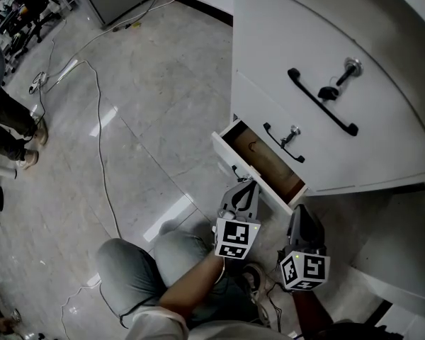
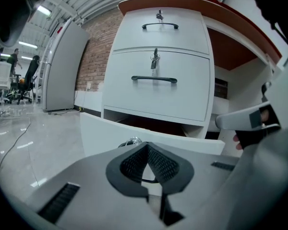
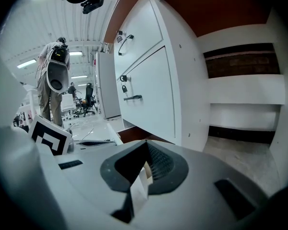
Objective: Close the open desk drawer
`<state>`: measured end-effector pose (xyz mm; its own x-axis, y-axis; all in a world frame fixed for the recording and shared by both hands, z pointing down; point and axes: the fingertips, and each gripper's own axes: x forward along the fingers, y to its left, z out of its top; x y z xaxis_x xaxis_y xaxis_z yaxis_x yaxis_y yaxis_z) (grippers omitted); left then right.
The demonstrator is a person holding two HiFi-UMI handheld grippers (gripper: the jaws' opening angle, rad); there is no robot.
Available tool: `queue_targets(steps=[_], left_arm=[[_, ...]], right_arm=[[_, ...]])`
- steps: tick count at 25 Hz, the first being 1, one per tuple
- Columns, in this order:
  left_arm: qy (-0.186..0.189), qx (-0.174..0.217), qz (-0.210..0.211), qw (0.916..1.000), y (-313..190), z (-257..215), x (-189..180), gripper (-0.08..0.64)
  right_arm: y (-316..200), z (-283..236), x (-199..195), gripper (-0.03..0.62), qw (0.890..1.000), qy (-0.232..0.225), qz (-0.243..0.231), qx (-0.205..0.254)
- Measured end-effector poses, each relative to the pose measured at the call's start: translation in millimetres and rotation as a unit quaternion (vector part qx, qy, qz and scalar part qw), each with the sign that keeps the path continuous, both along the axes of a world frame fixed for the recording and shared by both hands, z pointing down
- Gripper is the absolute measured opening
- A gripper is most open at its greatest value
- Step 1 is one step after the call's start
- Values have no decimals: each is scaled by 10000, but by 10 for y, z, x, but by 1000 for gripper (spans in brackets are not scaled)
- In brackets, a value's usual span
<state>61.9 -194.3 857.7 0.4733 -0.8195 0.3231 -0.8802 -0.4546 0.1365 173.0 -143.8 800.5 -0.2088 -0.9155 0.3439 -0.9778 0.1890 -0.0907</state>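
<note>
**A:** Where's the open drawer [image 1: 263, 163]?

**B:** It's the lowest of three, pulled out just ahead of the left gripper [image 1: 248, 186]. The two shut drawers [image 1: 340, 154] sit above it.

**A:** How will it handle?

**B:** Probably rigid and sliding on runners, so push flat on its front panel. The left and right gripper [image 1: 301, 211] both have jaws together, holding nothing

Lit evenly from ceiling strip lights [image 2: 44, 10], with glare on the polished floor [image 1: 171, 217]; fisheye-bent, dark-cornered, soft up close.
</note>
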Motion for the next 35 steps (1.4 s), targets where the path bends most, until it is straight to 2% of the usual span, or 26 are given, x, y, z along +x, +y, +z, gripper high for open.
queue_targets(steps=[2, 10, 17, 22, 35], left_arm=[[-11, 47, 55, 10000, -3, 3, 2, 8], [340, -94, 244, 9991, -88, 11, 139, 9], [370, -64, 279, 9989, -104, 2, 177, 9], [261, -110, 202, 9994, -190, 0, 206, 9], [344, 10, 300, 9990, -289, 14, 309, 9]], right_arm=[[-3, 12, -4, -2, 10000, 8, 12, -32], [-24, -21, 28, -2, 9999, 130, 48, -86], [-25, -43, 84, -2, 9997, 184, 107, -136], [-75, -95, 112, -2, 9996, 214, 137, -147], [-125, -88, 139, -2, 9994, 219, 130, -238]])
